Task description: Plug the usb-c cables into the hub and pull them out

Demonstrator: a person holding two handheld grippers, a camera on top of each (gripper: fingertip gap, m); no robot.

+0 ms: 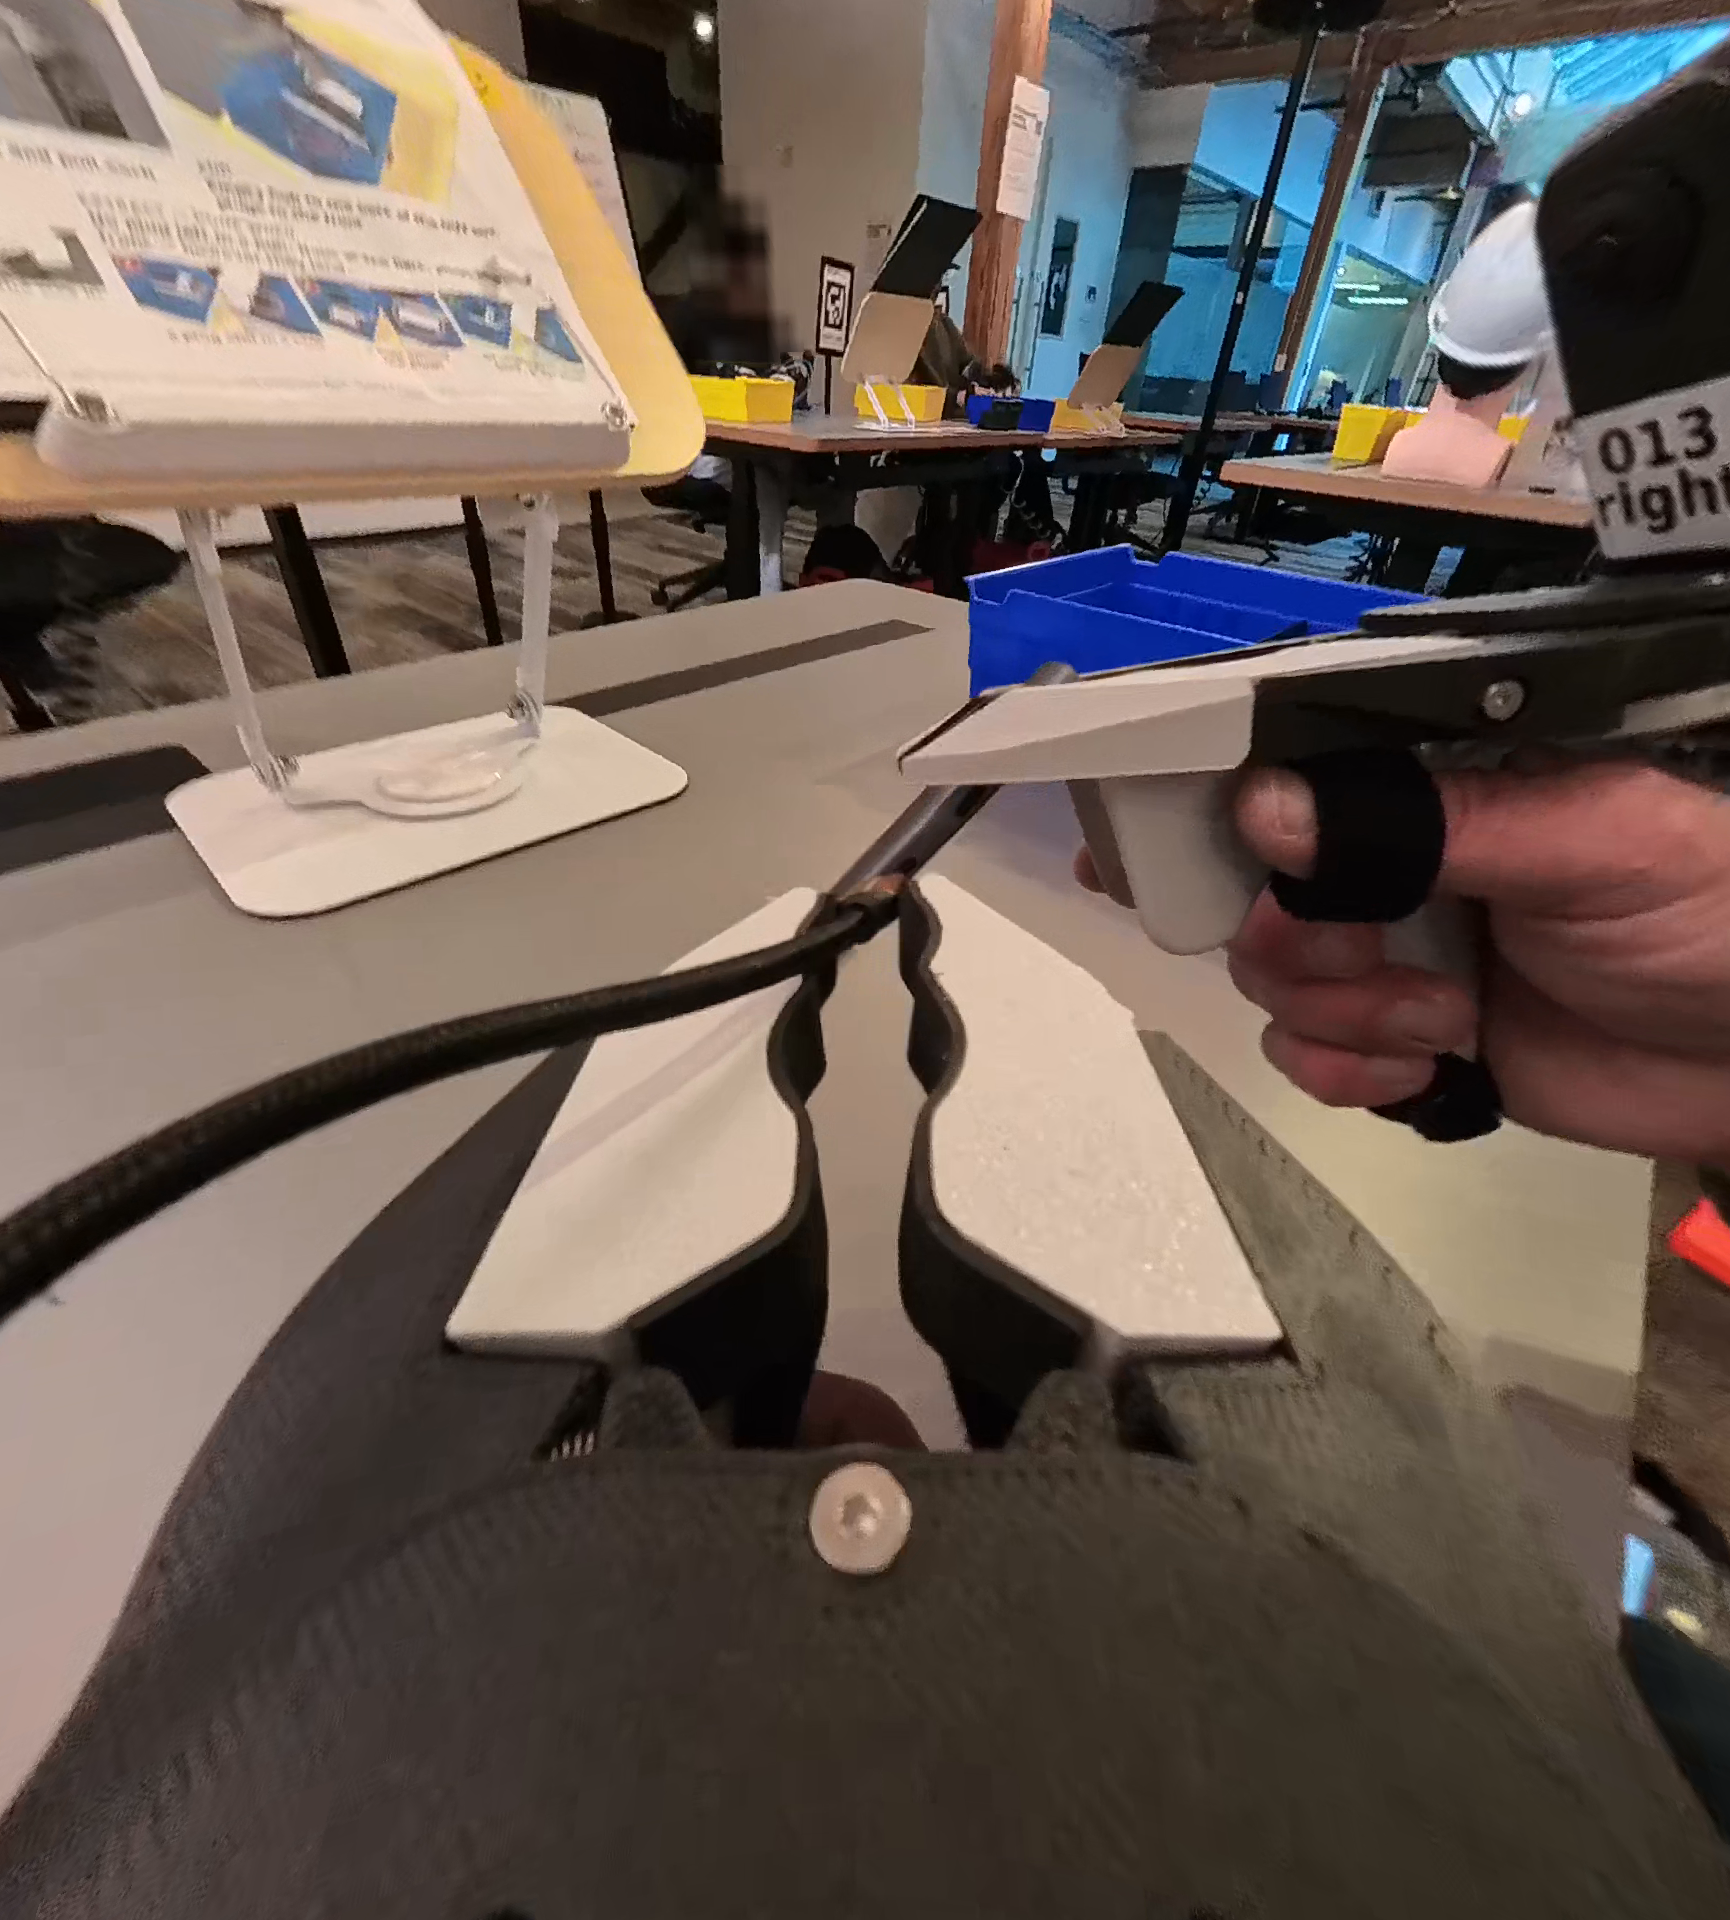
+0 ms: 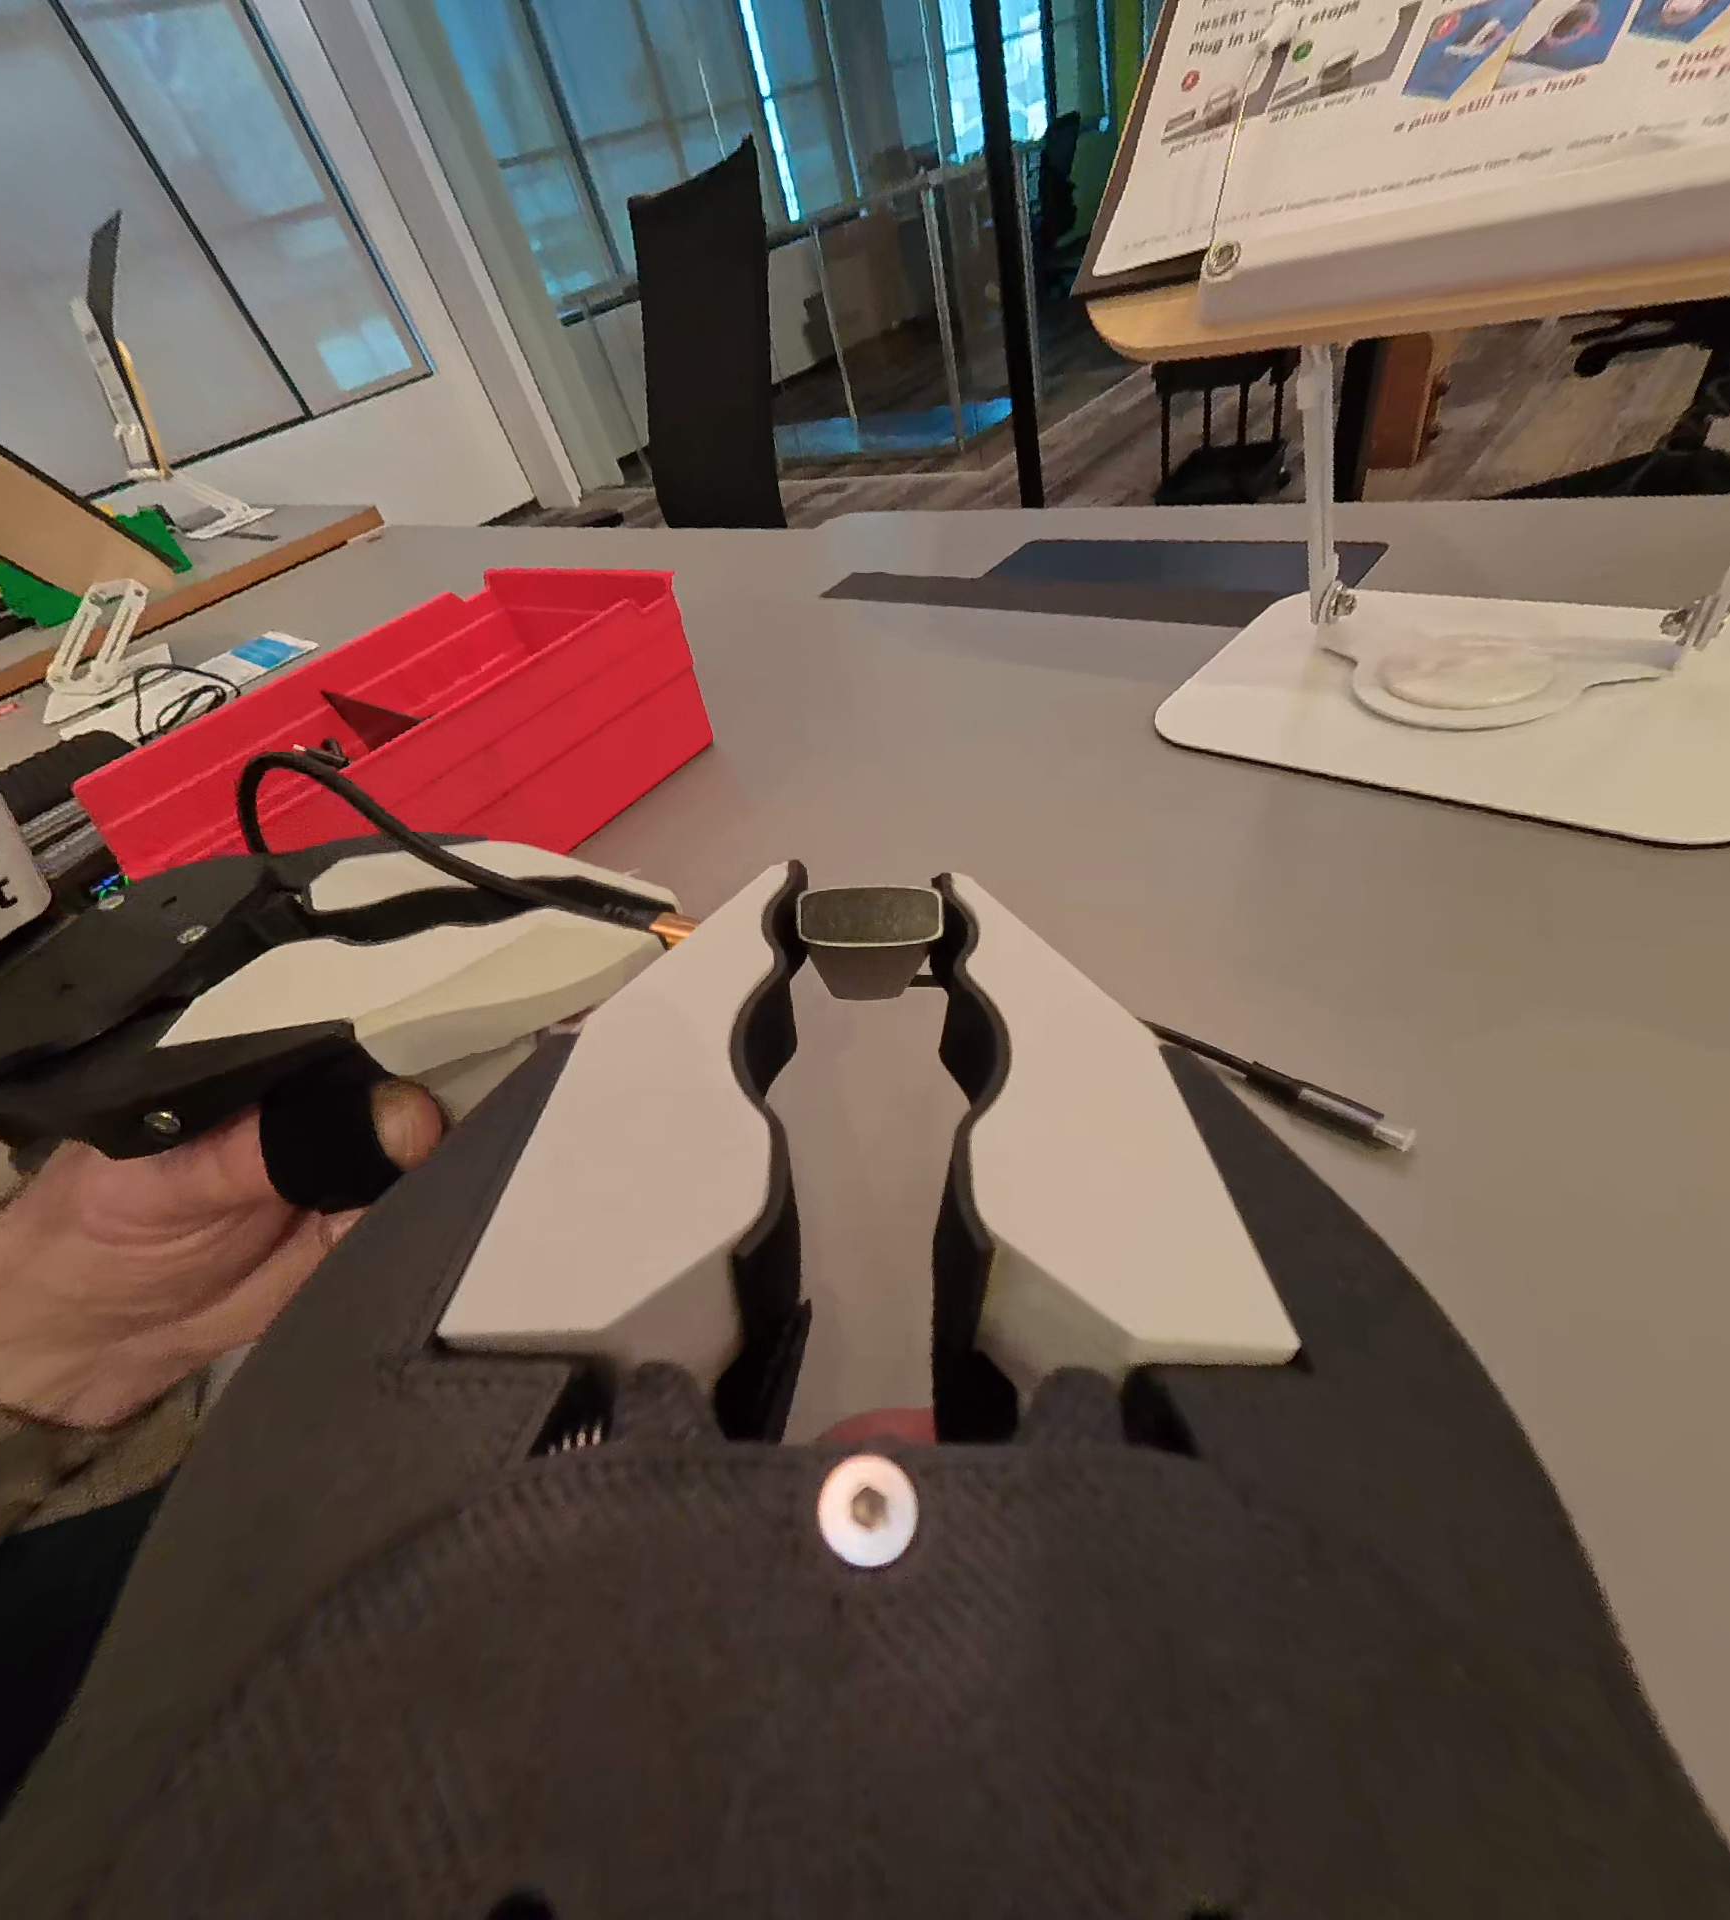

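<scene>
My left gripper [image 1: 866, 909] is shut on the plug end of a black braided USB-C cable [image 1: 352, 1091], which trails off to the left. The plug's copper collar [image 1: 882, 886] sits against the end of a slim dark grey hub [image 1: 928, 831]. My right gripper [image 2: 866, 894] is shut on the hub [image 2: 866, 930] and holds it above the grey table [image 2: 1048, 831]. It also shows from the side in the left wrist view [image 1: 944, 743]. The left gripper [image 2: 658, 920] comes in from the left with the plug [image 2: 674, 928]. How deep the plug sits is hidden. A second thin cable [image 2: 1287, 1091] lies on the table.
A red bin [image 2: 487, 707] stands at the left. A blue bin [image 1: 1152, 613] stands behind the right gripper. A paper stand with a white base [image 1: 425, 810] [image 2: 1463, 707] stands at the back of the table. Dark strips [image 2: 1100, 582] lie on the tabletop. Tip to tip, the grippers are about 5 cm apart.
</scene>
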